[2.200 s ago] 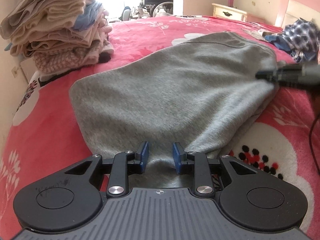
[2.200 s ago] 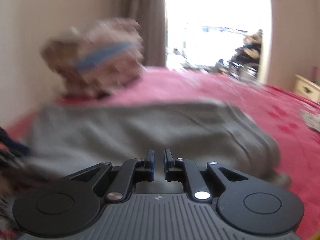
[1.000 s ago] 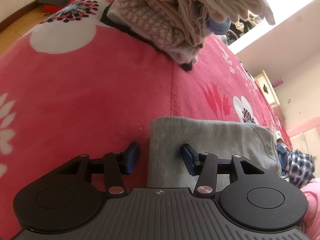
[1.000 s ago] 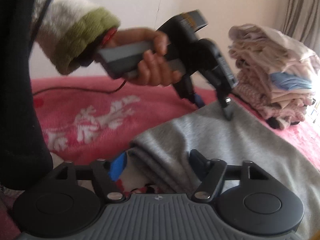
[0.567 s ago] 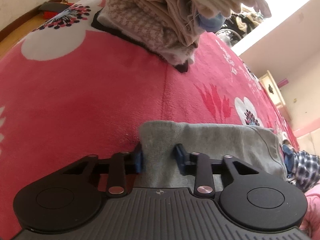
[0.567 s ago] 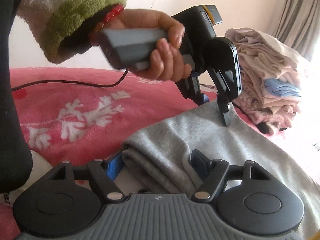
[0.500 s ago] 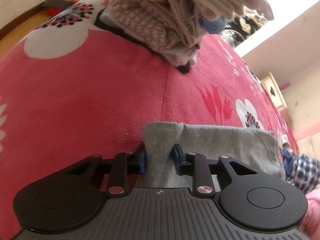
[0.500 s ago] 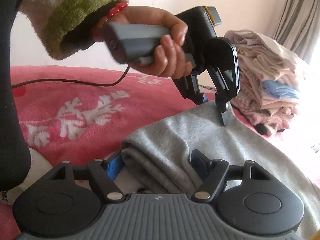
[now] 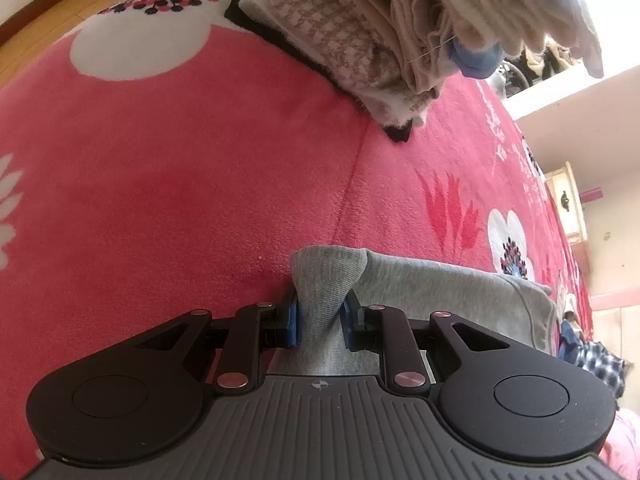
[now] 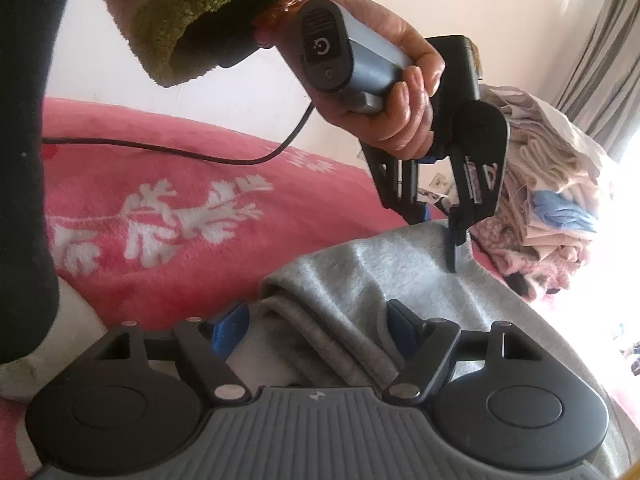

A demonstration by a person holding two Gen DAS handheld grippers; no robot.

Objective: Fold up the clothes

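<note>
Left and right wrist views of a grey garment [image 9: 440,292] lying partly folded on a pink floral bedspread [image 9: 180,184]. We see the left gripper [image 9: 320,322] closed on 1 corner of the garment, the cloth bunched into a narrow neck between the 2 blue pads. In the right wrist view, the right gripper [image 10: 316,326] stands wide open, its jaws straddling a layered near edge of the same garment without pressing it; we judge this corner not yet secured. The person's left hand [image 10: 384,92] carries the left gripper at the far corner, and a cable [image 10: 180,152] trails across the bedspread to its left.

Risks, as we judge them from here:
1. If the left side lifts before the right jaws close, the garment hangs from 1 corner and the fold skews or opens.
2. The right jaws face several stacked layers; closing on only the top layer would let the lower ones slide out and spoil the edge.
3. The left pinch is a small bunched neck; a hard pull could draw it free.
4. A stack of folded clothes [image 9: 400,28] stands just beyond the garment, so a wide sweep could topple it.
</note>
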